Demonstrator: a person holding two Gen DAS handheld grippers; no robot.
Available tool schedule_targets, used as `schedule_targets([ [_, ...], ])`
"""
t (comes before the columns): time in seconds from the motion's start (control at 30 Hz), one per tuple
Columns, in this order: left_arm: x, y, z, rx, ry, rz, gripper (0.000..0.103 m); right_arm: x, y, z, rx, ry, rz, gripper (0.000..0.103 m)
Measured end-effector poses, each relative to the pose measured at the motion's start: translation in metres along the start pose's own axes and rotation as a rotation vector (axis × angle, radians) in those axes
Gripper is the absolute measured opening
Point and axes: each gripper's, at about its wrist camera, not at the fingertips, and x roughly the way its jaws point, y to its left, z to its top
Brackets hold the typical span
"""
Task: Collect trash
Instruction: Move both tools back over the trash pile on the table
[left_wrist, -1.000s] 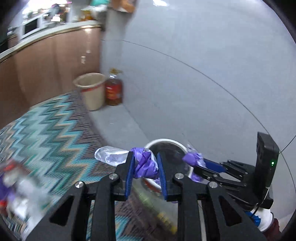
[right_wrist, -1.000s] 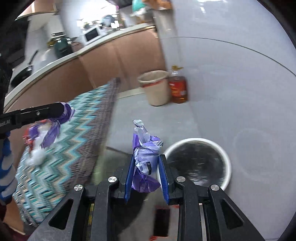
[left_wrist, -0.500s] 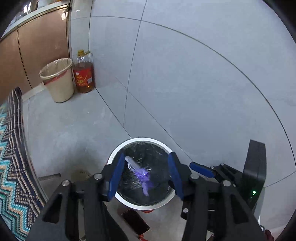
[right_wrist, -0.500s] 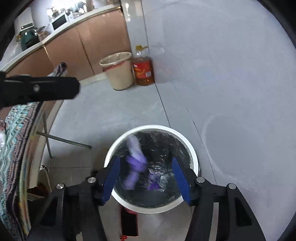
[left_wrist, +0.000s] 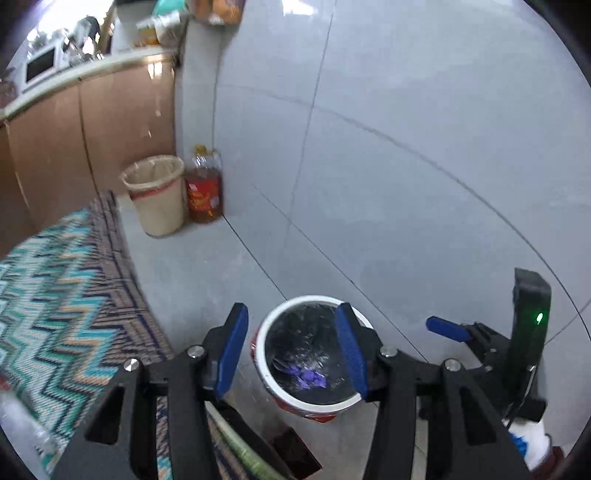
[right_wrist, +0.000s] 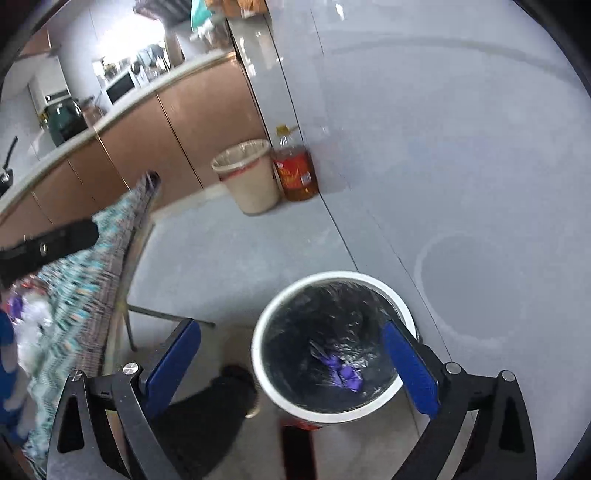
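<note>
Grippers, left (left_wrist: 291, 356) and right (right_wrist: 291, 365), both spread wide and empty above white bin (right_wrist: 384, 286), likely for a clean drop; purple trash (right_wrist: 345, 373) down at 6 o'clock inside; more scraps (right_wrist: 26, 317) on table (left_wrist: 55, 280), 9 o'clock.

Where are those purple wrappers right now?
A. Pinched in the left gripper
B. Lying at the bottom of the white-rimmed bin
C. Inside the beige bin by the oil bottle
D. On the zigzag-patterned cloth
B. The purple wrappers lie on the black liner at the bottom of the white-rimmed bin, while the left gripper and the right gripper are both open with nothing between their fingers.
</note>
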Motion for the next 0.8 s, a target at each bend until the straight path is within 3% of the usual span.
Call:
schedule_targets([
  [0.3, -0.103, 0.013, -0.023, -0.004, -0.150, 0.046, 0.047, -0.083, 0.054, 0.010, -0.029, -0.153, 0.113, 0.103],
  [0.53, -0.181, 0.033, -0.037, -0.010, -0.247, 0.120, 0.056, -0.145, 0.107, 0.021, -0.086, -0.304, 0.195, 0.103],
  [0.8, -0.262, 0.076, -0.063, -0.062, -0.340, 0.177, 0.058, -0.170, 0.170, 0.015, -0.183, -0.344, 0.296, 0.103],
])
